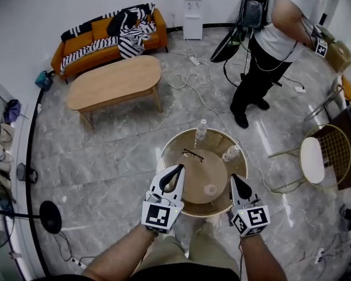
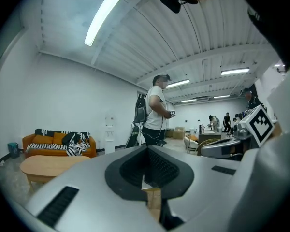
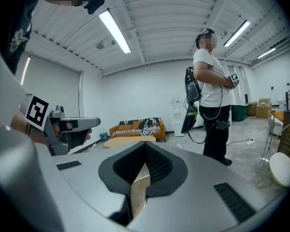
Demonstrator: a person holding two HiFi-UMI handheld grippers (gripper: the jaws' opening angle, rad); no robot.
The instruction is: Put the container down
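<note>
A round wooden table [image 1: 181,199] with a raised rim stands just in front of me. On it lies a small pale round container [image 1: 210,189], between my two grippers and touched by neither. My left gripper [image 1: 176,170] hovers over the table's left part, jaws shut with nothing in them. My right gripper [image 1: 235,180] is over the right rim, also shut and empty. In the left gripper view the gripper [image 2: 146,149] has its pads together. In the right gripper view the gripper [image 3: 146,146] has its pads closed the same way, with only a sliver of table below them.
Two bottles [image 1: 200,132] [image 1: 230,153] and a pair of glasses [image 1: 192,154] sit at the table's far side. A white-seated wire chair [image 1: 313,160] stands to the right. A person [image 1: 275,34] stands beyond, with cables on the floor; an oval coffee table [image 1: 114,82] and an orange sofa [image 1: 108,40] are far left.
</note>
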